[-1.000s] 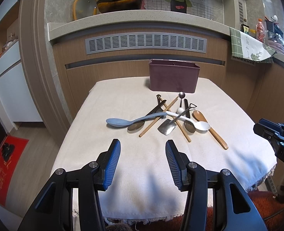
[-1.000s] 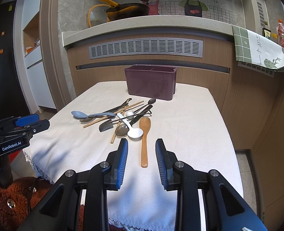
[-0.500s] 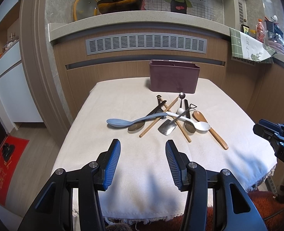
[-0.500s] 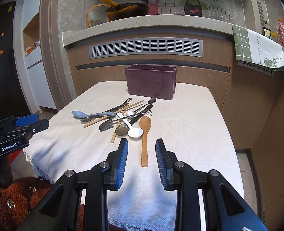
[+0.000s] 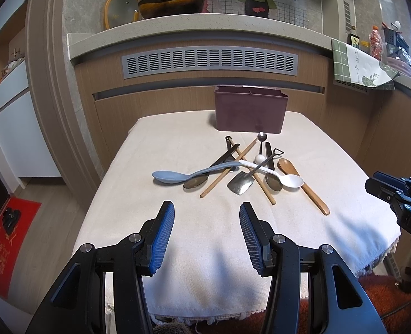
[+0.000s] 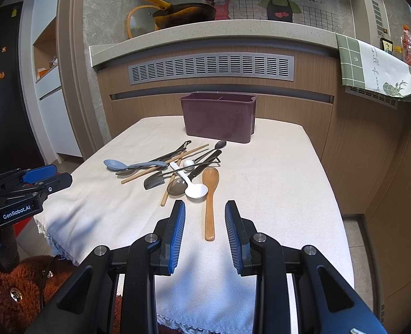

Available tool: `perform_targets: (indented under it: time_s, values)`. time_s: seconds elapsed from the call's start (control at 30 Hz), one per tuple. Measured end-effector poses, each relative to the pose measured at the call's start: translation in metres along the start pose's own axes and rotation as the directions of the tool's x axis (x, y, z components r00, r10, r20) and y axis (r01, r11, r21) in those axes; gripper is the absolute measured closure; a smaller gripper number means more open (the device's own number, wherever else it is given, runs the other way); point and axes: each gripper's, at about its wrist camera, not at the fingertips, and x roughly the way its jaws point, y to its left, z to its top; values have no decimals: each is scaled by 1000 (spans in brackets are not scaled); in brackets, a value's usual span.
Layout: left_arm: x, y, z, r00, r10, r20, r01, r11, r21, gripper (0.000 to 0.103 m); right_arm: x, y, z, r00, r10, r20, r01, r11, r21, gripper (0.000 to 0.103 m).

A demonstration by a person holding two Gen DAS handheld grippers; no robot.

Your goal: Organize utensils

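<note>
One cloth-covered table [image 5: 177,222], one maroon holder [image 5: 250,112] at its far edge. Ahead of both grippers lies one tangled pile: five spoons, two chopsticks [image 5: 227,171], one small shovel-shaped scoop [image 5: 241,186]. Left gripper [image 5: 206,214] and right gripper [image 6: 204,213] tilt downward, jaws wide, empty, over bare cloth near the front edge; the wooden spoon [image 6: 210,194] is just ahead of the right.

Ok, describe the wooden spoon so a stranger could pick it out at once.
On the cloth-covered table, in front of the maroon bin, lies a tangle of utensils. The wooden spoon lies at the pile's right edge, nearest the right gripper, handle pointing towards it. It is the only brown spoon with a broad oval bowl; the chopsticks are wooden too, but thin sticks.
</note>
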Motion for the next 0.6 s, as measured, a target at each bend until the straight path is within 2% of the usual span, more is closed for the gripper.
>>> perform_targets:
  time_s: [0.13,0.2,0.37,0.5,0.6]
  values:
    - [12,5,8,999,-34,-22,34,999,2,53,6,-2,5,1000,3,-12,-3,1000,-13,75]
    - [20,8,14,1000,-22,-18,22,1000,4,53,15,-5,11,1000,-4,-21,4,1000,-25,75]
    - [44,26,33,999,-46,-10,45,997,-66,53,40,-12,30,998,-3,-56,0,999,-48,75]
    - [62,42,43,997,-83,1,82,987,-138,53,66,-13,42,993,43,-106,-51,996,-70,75]
    - [75,50,44,997,-78,4,78,985,-156,53,84,-12,47,984,101,-145,-112,992,-66,75]
